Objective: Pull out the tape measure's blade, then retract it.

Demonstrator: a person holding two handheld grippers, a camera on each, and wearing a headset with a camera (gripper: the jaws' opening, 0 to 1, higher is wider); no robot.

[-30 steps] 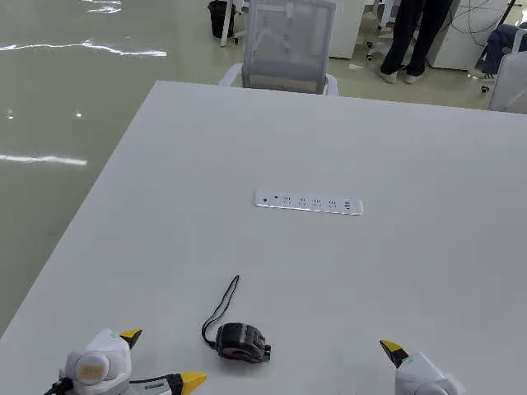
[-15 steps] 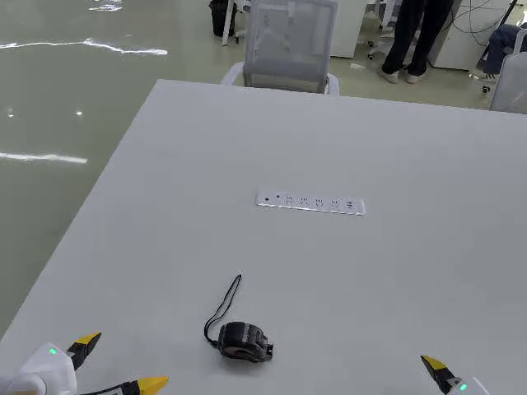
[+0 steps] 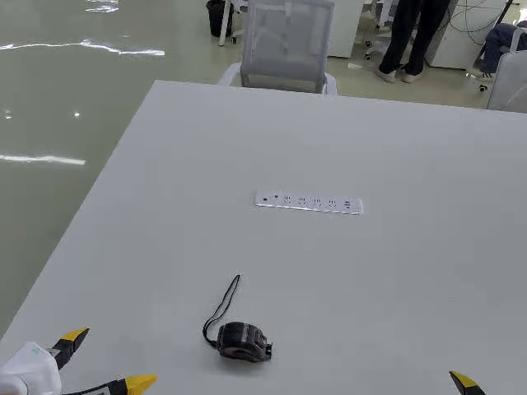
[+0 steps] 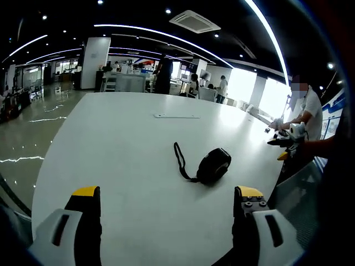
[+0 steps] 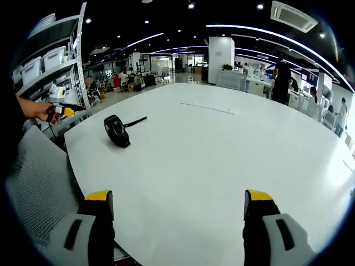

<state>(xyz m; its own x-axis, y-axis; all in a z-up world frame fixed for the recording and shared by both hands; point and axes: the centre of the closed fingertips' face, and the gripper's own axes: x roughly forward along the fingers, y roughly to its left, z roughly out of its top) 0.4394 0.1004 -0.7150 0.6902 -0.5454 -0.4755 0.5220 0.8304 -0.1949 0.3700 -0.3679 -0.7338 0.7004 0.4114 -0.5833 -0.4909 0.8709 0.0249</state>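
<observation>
Big white rectangular tabletop (image 3: 370, 132), mostly bare. Ref point: slim white power strip (image 3: 308, 202), flat, approx mid-tabletop.

Left of the strip there's a wide bare surface, then the tabletop's left edge, running diagonally away to a rounded far corner. Past that edge is glossy grey-green floor (image 3: 66, 123). Beyond the strip, more bare surface up to the far edge, w/ a grey mesh office chair (image 3: 286, 45) close against it. A person in dark trousers (image 3: 416, 33) stands further back, to the strip's right. Right of the strip, bare surface runs to the frame's edge. On the near side of the strip, lots of open surface around the task item.

Small black rounded tape measure (image 3: 243, 341) lies on the tabletop, near side of the strip & a bit left of it. It's well apart from the strip and well in from the left edge. Compact dark case, rounded outline. A thin black wrist strap (image 3: 222, 304) comes off its left end & runs toward the strip, flat on the surface. Blade tip too small to make out.

Left claw (image 3: 104, 360): yellow-tipped jaws spread wide, nothing btwn them. It's nearer the person than the tape, left of the strip, clear of the tape.

Right claw (image 5: 178, 199): jaws also wide apart & empty, over bare tabletop on the near side of the strip, to its right, well apart from the tape.
</observation>
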